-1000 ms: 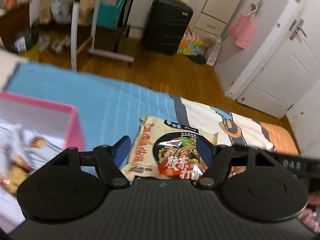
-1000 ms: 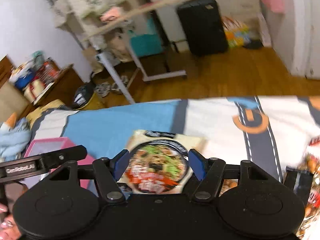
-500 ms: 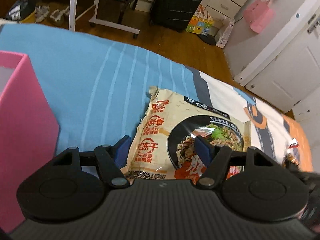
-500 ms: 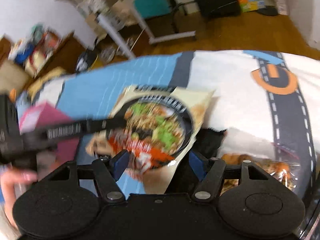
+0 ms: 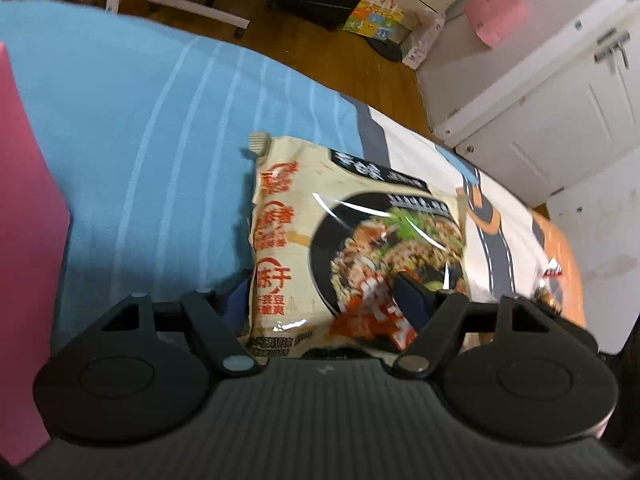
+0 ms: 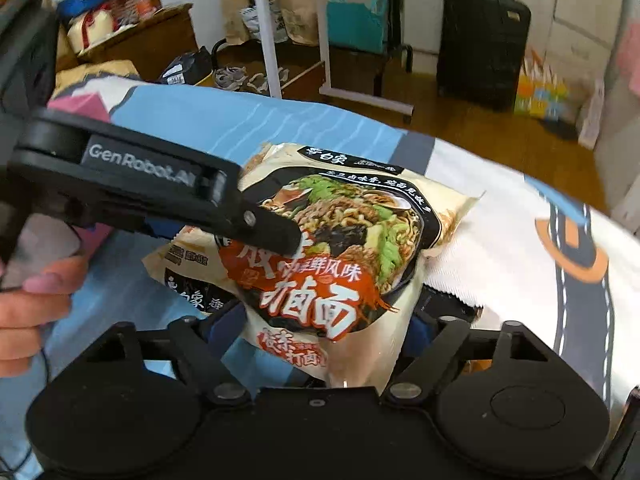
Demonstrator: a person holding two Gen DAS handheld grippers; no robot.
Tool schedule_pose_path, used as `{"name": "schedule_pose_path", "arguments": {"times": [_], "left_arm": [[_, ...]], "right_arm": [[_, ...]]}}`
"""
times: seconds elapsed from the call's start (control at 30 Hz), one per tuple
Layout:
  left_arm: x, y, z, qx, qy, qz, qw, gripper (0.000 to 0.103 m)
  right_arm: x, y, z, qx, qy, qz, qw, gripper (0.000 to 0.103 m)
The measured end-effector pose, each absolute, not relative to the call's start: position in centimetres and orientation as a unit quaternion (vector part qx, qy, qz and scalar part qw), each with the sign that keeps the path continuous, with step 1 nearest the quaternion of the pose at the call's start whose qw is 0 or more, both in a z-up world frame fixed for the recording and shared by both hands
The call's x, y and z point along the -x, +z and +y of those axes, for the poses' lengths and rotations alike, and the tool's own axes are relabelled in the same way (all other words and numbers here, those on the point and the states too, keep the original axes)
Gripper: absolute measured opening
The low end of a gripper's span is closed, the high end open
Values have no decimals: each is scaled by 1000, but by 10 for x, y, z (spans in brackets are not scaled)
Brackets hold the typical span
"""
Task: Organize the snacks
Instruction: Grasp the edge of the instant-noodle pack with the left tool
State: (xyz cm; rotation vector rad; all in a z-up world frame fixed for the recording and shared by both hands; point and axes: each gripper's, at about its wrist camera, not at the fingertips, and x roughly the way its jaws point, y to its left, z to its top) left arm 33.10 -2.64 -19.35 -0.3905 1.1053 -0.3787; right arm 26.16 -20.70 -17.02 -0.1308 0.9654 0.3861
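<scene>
A cream instant-noodle packet with a noodle-bowl picture lies on the bed. My left gripper is open with its fingers on either side of the packet's near edge. In the right wrist view the packet lies between my right gripper's open fingers, its near end above them. The left gripper reaches over the packet from the left there. A pink box stands at the left.
The bed has a blue striped and white road-print cover. More snack packets lie at the right. Beyond the bed are a wooden floor, a black suitcase, a white rolling table and white cabinets.
Both grippers have moved in closer to the noodle packet, which now fills more of each view. The left gripper has reached over the packet's left side.
</scene>
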Motion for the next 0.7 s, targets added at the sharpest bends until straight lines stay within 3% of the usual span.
{"name": "schedule_pose_path", "arguments": {"times": [0.7], "left_arm": [[-272, -134, -48, 91, -183, 516, 832, 69]], "right_arm": [[-220, -120, -210, 58, 195, 477, 855, 76]]}}
